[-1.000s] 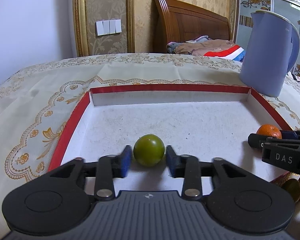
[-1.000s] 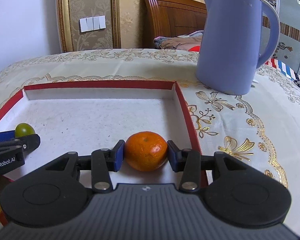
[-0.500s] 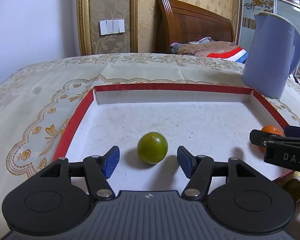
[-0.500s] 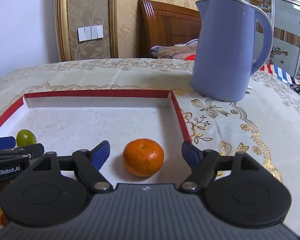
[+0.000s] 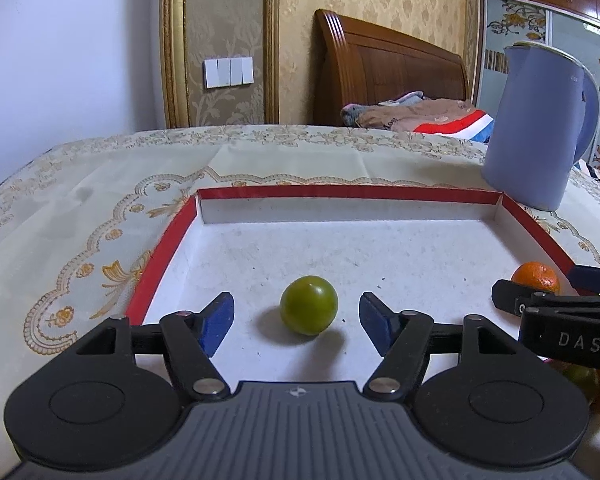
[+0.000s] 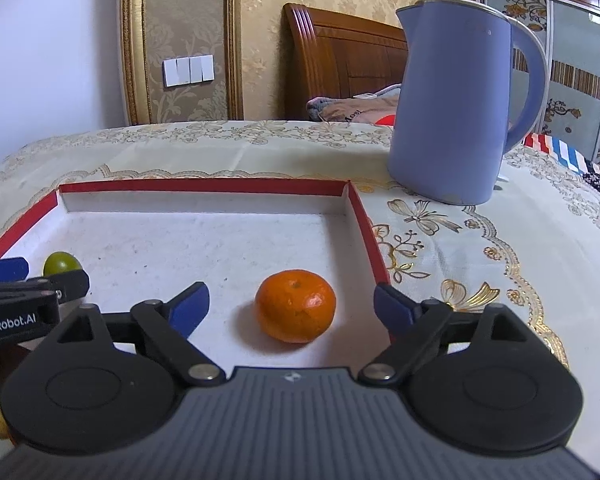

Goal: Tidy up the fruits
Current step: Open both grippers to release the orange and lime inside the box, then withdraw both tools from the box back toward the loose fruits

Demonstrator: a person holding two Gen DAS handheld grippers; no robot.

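- Resting on the white floor of the red-rimmed tray (image 5: 162,256), the green fruit (image 5: 309,310) sits between the blue pads of the left gripper (image 5: 297,322), with clear floor showing on both sides of it; the jaws are opening and neither pad touches it.
- Sitting in the same tray, the orange mandarin (image 6: 295,306) lies between the pads of the right gripper (image 6: 291,308), again with a gap on each side; these jaws are opening too, and nothing is held.
- The mandarin is near the tray's right wall, and the right-hand pad of the right gripper stands just beside or over that red edge.
- The green fruit is in the tray's near half, well apart from the left wall and the far wall.
- Most of the tray floor beyond both fruits is bare up to the far wall, and a stretch of bare floor separates the two fruits.
- The two grippers are side by side at the tray's near edge; each shows at the margin of the other's view.
- A blue kettle (image 6: 456,104) stands upright on the patterned tablecloth (image 6: 460,248) past the tray's far right corner, apart from the rim.
- More fruit lies outside the near edge of the tray, largely hidden behind the grippers.
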